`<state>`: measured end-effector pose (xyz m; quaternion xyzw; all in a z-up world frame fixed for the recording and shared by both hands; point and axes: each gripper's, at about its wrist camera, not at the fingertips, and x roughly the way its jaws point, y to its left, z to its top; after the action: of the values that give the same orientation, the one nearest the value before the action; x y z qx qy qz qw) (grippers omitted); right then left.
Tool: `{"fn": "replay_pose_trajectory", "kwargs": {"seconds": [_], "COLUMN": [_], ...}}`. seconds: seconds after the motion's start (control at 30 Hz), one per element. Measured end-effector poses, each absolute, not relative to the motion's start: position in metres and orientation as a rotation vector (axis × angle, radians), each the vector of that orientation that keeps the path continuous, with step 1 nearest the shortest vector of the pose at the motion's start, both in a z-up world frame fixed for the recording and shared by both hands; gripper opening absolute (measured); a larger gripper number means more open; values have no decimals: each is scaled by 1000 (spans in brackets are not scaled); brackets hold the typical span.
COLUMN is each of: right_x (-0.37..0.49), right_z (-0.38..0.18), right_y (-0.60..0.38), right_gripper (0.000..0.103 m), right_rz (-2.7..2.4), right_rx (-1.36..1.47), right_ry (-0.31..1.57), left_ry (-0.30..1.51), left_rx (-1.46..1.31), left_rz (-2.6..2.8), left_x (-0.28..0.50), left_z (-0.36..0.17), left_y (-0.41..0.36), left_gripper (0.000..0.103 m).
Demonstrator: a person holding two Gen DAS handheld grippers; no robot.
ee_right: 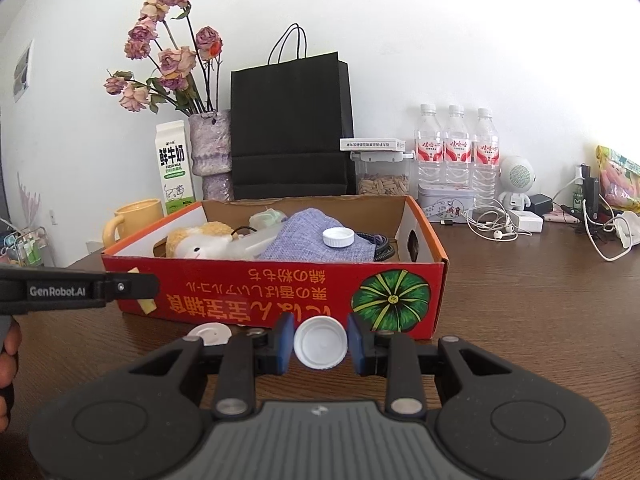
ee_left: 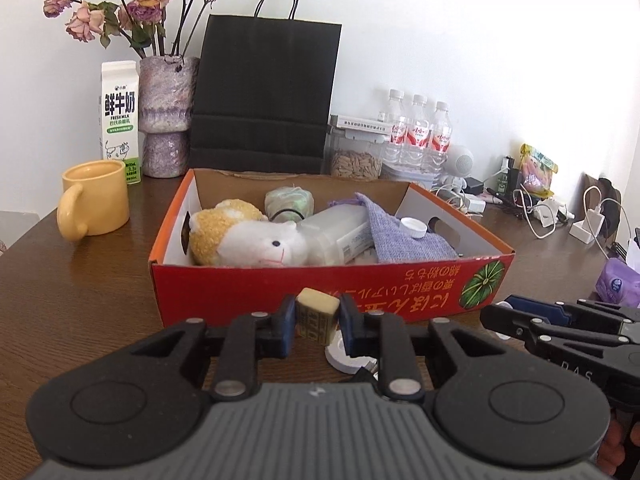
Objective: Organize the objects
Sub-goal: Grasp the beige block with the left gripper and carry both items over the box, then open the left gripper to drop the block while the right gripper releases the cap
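At lower centre of the left wrist view, the left gripper (ee_left: pixel 318 322) pinched a small cream block (ee_left: pixel 316 315) by its flat sides; it looked light, stiff and easy to hold. At lower centre of the right wrist view, the right gripper (ee_right: pixel 320 342) bracketed a white bottle cap (ee_right: pixel 320 343), probably light and slippery at the rim, though contact was unclear. Just behind stood the red cardboard box (ee_right: pixel 280 296). Another white disc (ee_left: pixel 346 354) on the bench (ee_right: pixel 540 312) was partly hidden.

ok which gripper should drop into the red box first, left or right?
Either, slight edge to the left gripper: it grips the mahjong tile facing the red box centre. The right gripper holds a white cap nearer the box's right end.
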<state>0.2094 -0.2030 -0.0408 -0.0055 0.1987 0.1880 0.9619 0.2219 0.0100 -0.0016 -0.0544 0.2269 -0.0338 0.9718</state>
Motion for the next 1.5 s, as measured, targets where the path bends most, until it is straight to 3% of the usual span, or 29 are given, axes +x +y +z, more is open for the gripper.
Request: {"fn": "replay_pose_trajectory", "kwargs": {"seconds": [0.63,1.33,1.37,1.4,1.43,1.47,1.5], "right_x": [276,371,370,370,369,367,364], "right_z": [8,-18,-20,-21,-21,-21,-21], "right_y": [-173,-161,-162,-162,-162,-161,-161], "right_gripper": [28,28,31,45,53,71,86], "right_rz": [406,398,394,394,391,381,372], "right_rx": [-64,-27,-24,-24,-27,-29,-32], "right_ry": [280,385,388,395,395,383,368], "left_ry": [356,414,413,413,407,391,366], "left_rx": [-75,-78,-80,-78,-77,-79,-80], "left_rz": [-34,6,10,16,32,52,72], "left_x": [270,357,356,356,354,352,349], "left_z": [37,14,14,13,14,14,15], "left_y": [9,22,23,24,24,25,25], "left_gripper": [23,25,35,60,74,99,103]}}
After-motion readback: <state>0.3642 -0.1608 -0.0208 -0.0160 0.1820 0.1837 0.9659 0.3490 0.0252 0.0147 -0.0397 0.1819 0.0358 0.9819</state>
